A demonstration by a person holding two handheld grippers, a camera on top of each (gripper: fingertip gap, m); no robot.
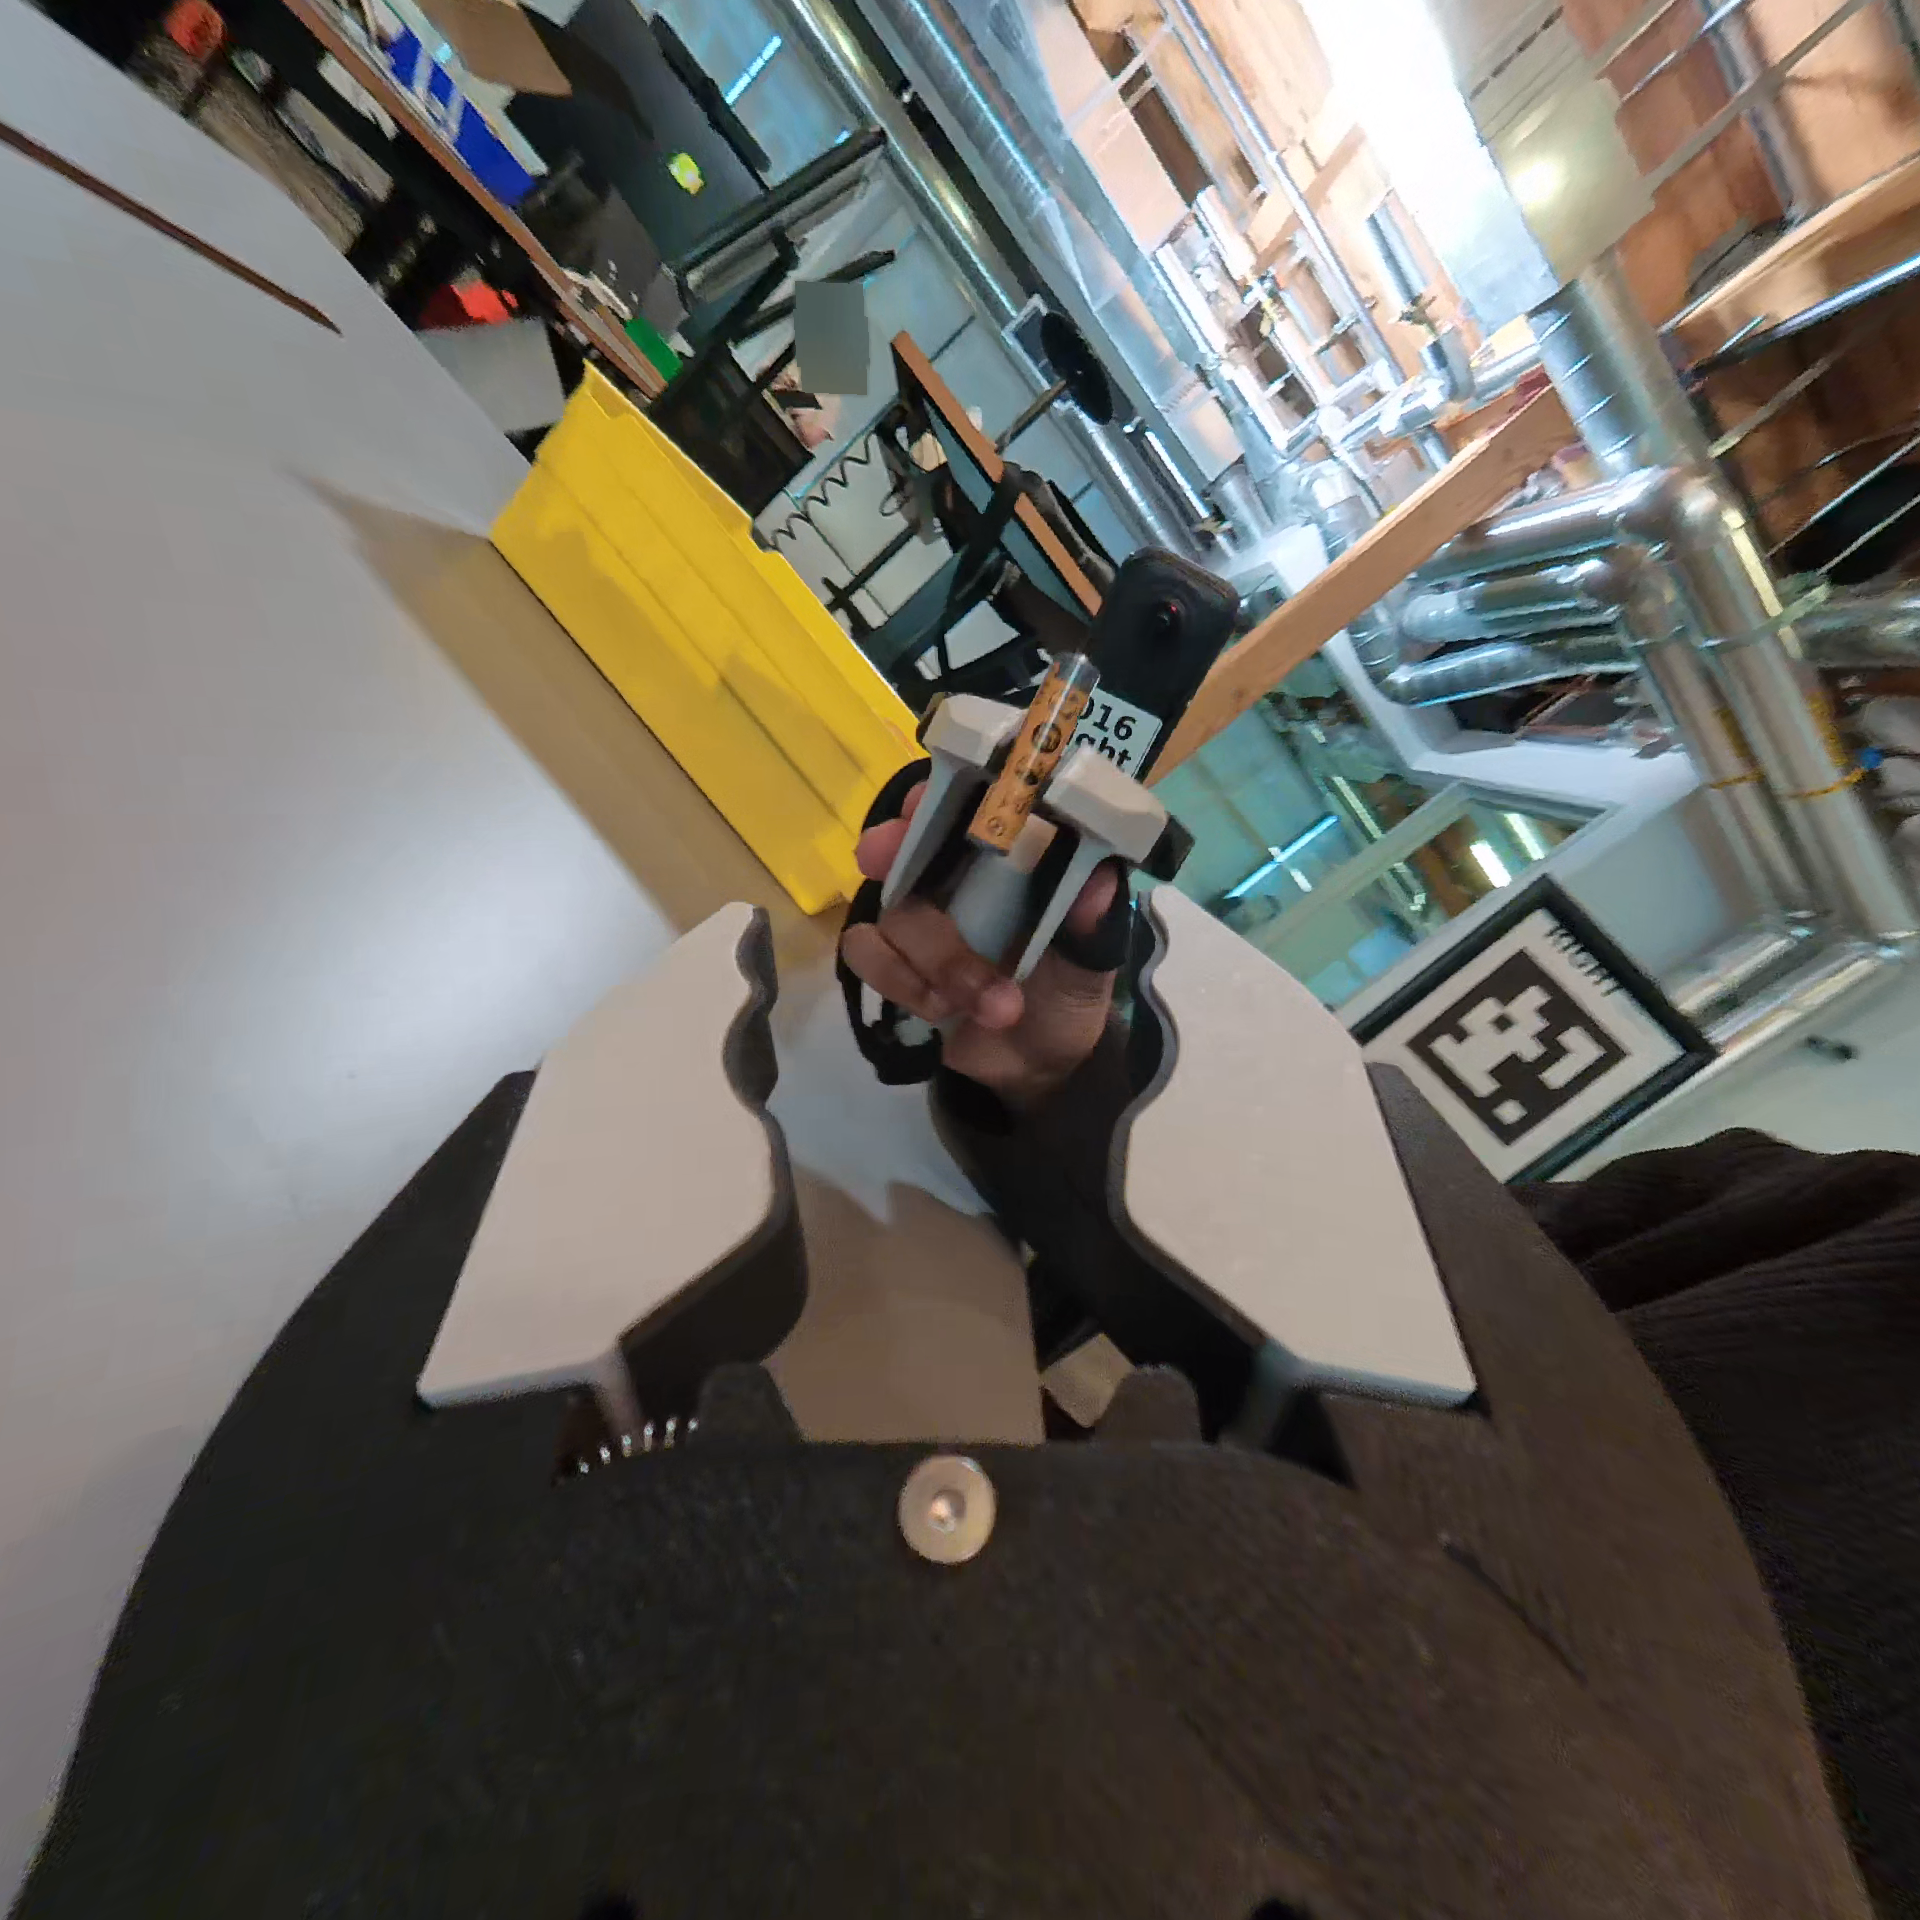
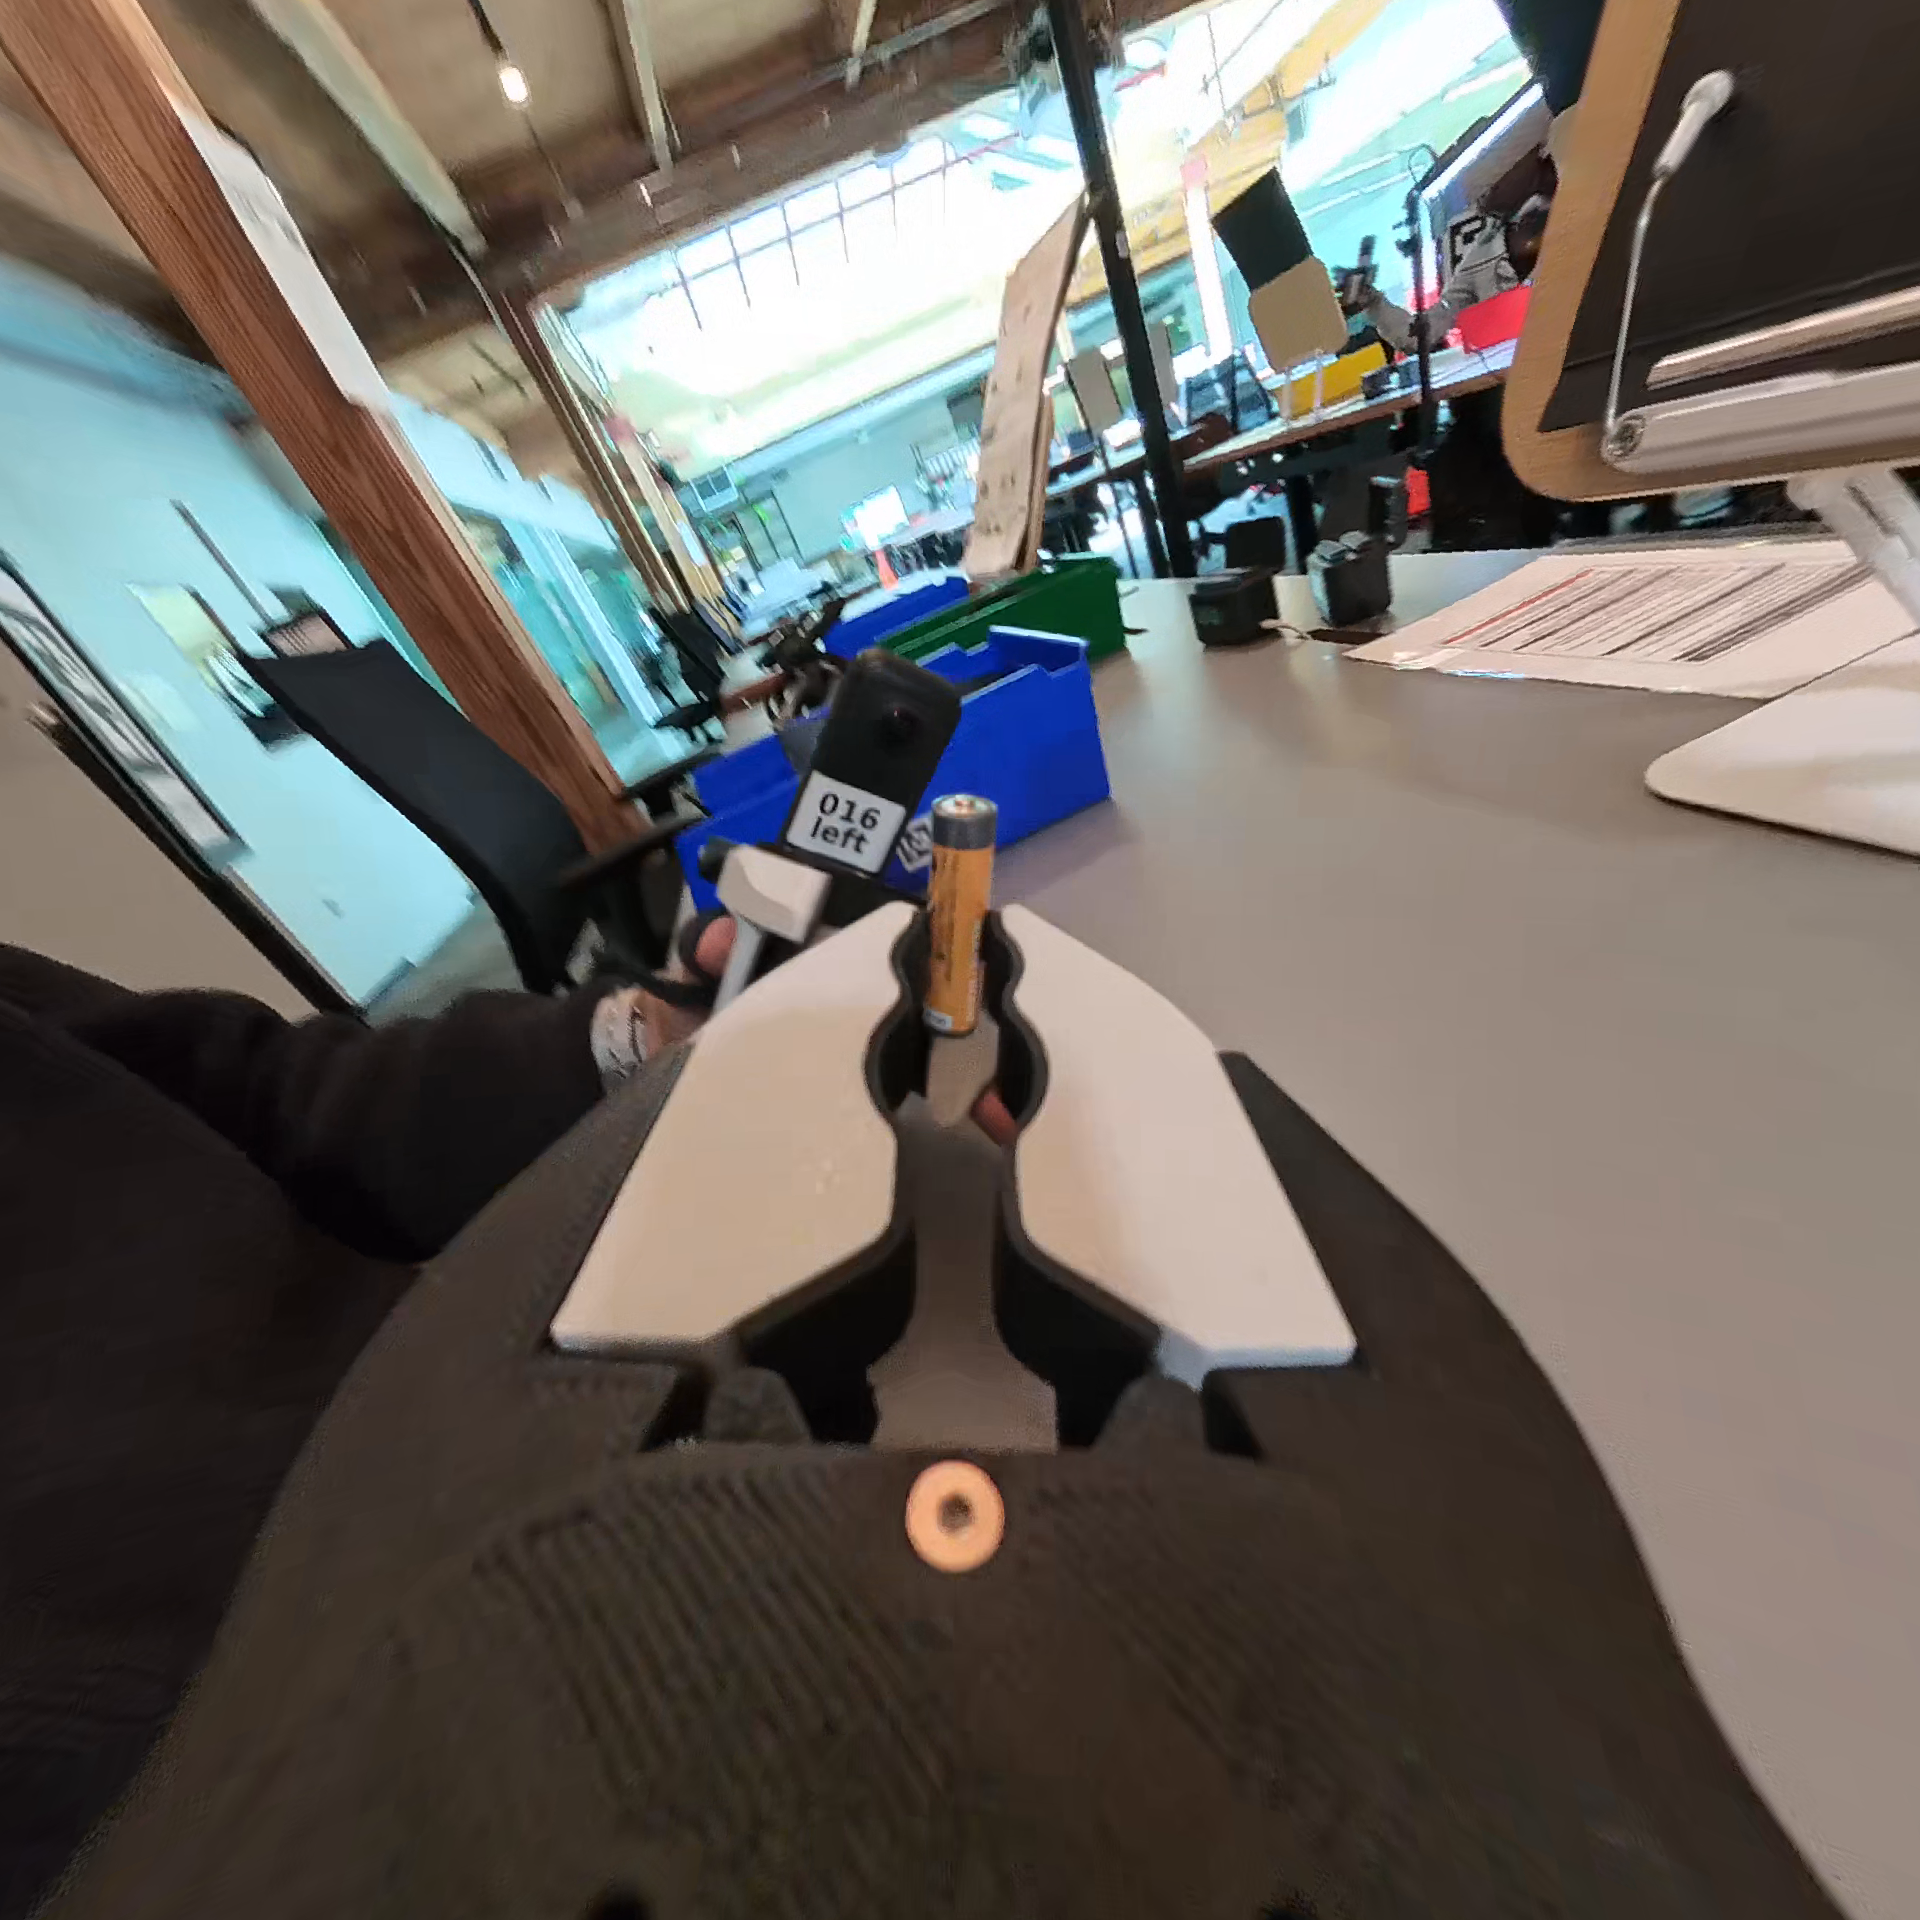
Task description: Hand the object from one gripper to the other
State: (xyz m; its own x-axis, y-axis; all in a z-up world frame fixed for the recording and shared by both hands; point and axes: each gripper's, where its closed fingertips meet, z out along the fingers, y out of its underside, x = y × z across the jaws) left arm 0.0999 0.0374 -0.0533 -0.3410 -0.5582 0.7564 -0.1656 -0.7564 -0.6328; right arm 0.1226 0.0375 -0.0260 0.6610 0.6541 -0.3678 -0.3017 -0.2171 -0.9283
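A workshop hall with timber posts, ducting and shelving surrounds a wide grey table (image 2: 1455, 935). On it sit a blue bin (image 2: 997, 748), a monitor's white foot (image 2: 1808, 769) with a printed sheet (image 2: 1621, 623) beside it, and, in the left wrist view, a yellow bin (image 1: 686, 644) and a black-and-white marker board (image 1: 1507, 1039).

The right gripper (image 2: 956, 971) is clenched on the battery (image 2: 958, 914), pinching its lower part in the notches near the fingertips; the gold-and-black cell stands nearly upright with its top end well above the jaws. The left wrist view shows the same grasp from the front, battery (image 1: 1023, 764) slightly tilted.

The left gripper (image 1: 951, 997) stands released, jaws wide and empty, facing the right one and near it, not yet around the cell.

The risks, as I judge them: a short hold low on a smooth round cell could let it pivot or slip if the left jaws knock its free end. If the right lets go before the left has closed, the battery falls to the table. The left fingers could also collide with the right's tips, since little length is exposed
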